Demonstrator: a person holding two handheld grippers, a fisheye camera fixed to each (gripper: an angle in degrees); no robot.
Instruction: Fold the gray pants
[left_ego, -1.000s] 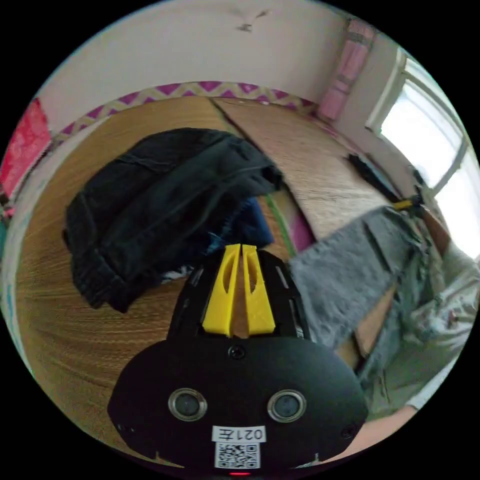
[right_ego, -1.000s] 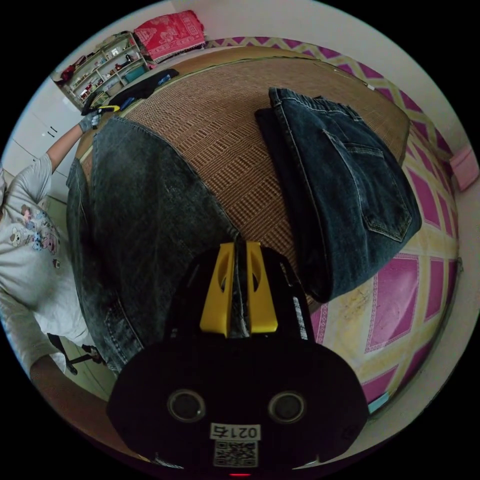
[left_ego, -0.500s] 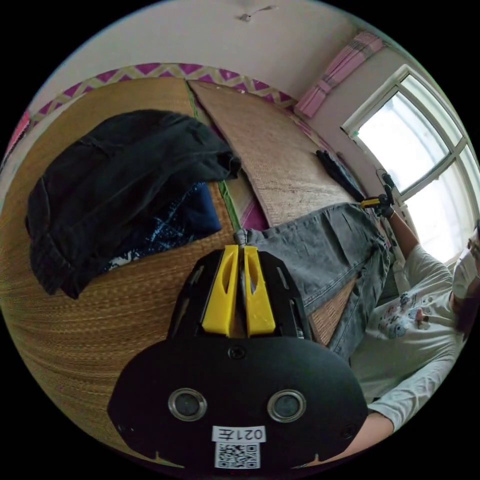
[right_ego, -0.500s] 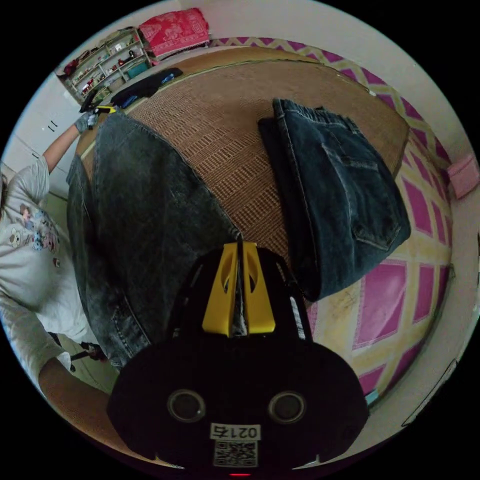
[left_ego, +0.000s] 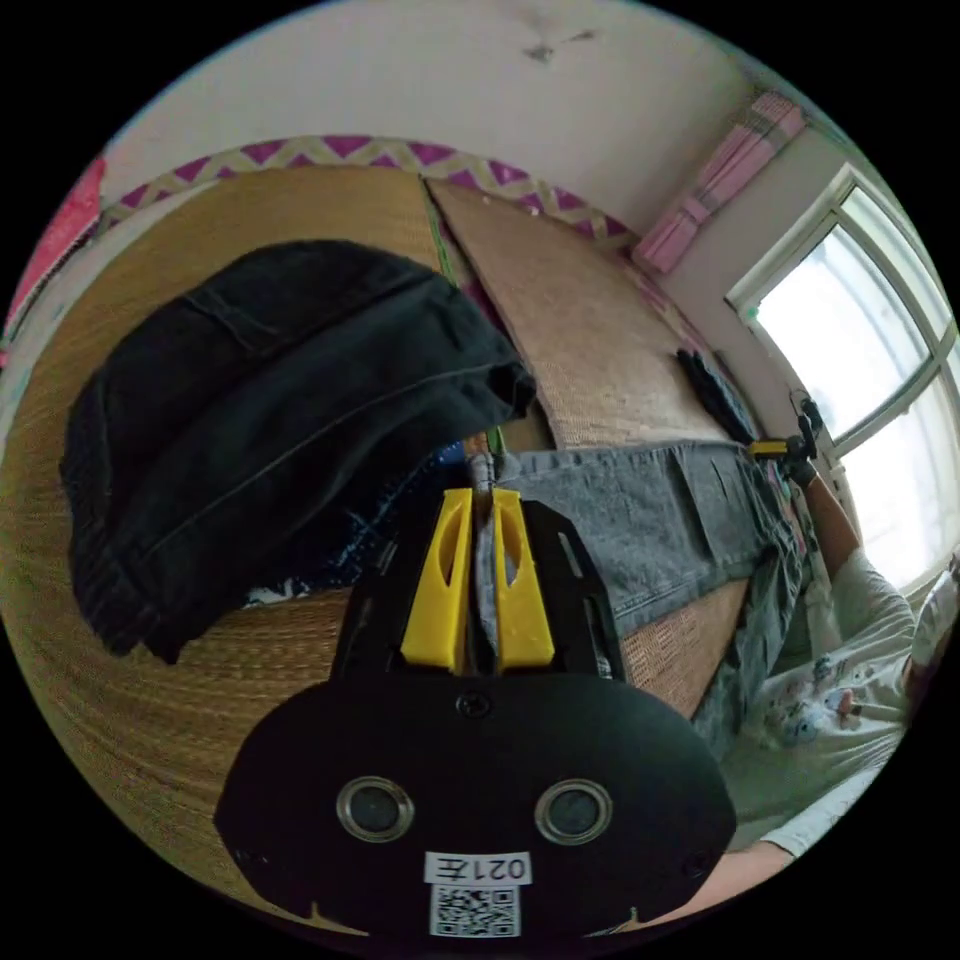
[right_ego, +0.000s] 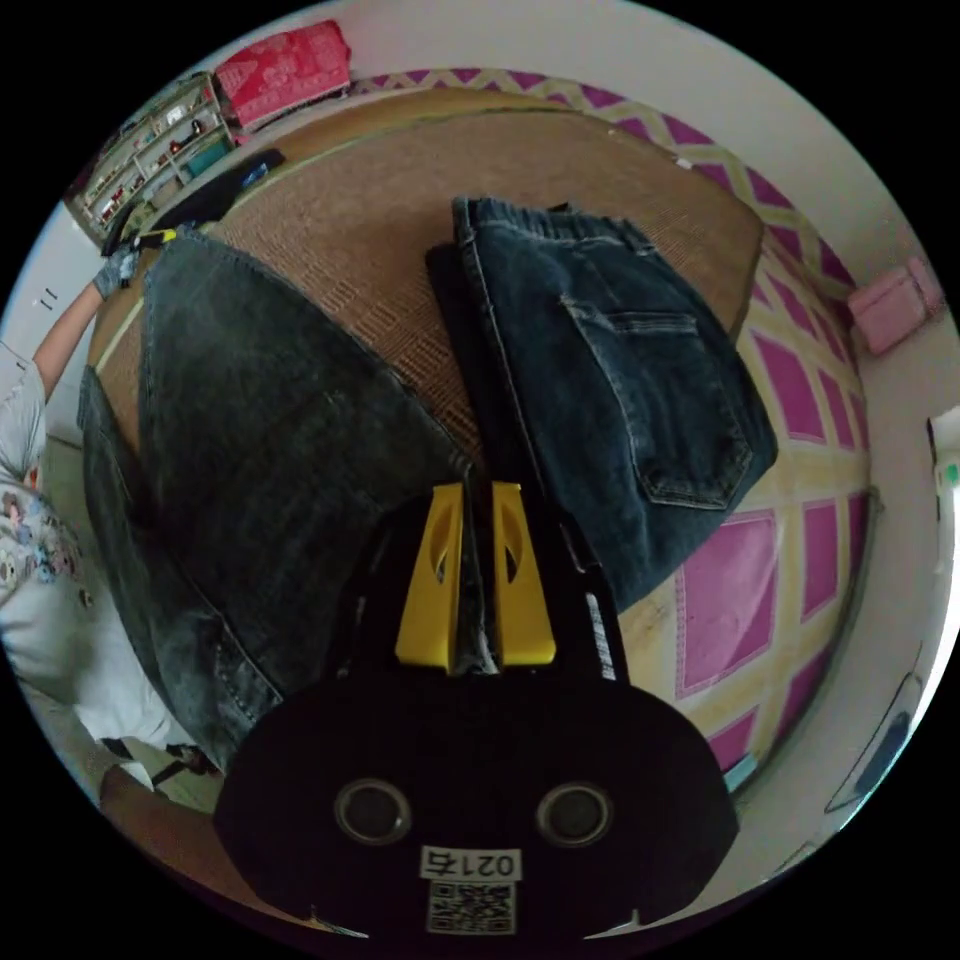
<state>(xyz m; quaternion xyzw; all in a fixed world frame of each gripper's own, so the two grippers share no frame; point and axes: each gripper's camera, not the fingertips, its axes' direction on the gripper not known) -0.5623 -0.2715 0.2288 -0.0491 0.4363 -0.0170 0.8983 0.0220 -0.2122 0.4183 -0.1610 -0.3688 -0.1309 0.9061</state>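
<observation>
Gripping one end of the gray pants, the left gripper is pinching a bunched edge of the denim between both yellow jaws. In the left gripper view, the pants are stretching across the woven mat toward the right gripper, which is appearing small and far off beside the window; a dark folded garment is lying just beside the left jaws.

In the right gripper view, the right gripper is clamping the opposite end of the gray pants, with cloth showing between its jaws. The fabric is spanning the mat to the left gripper, held by a gloved hand. This view is presenting folded dark jeans with a back pocket facing up, lying beside the pants on the mat and on a pink-patterned sheet. A shelf unit is standing at the far wall.
</observation>
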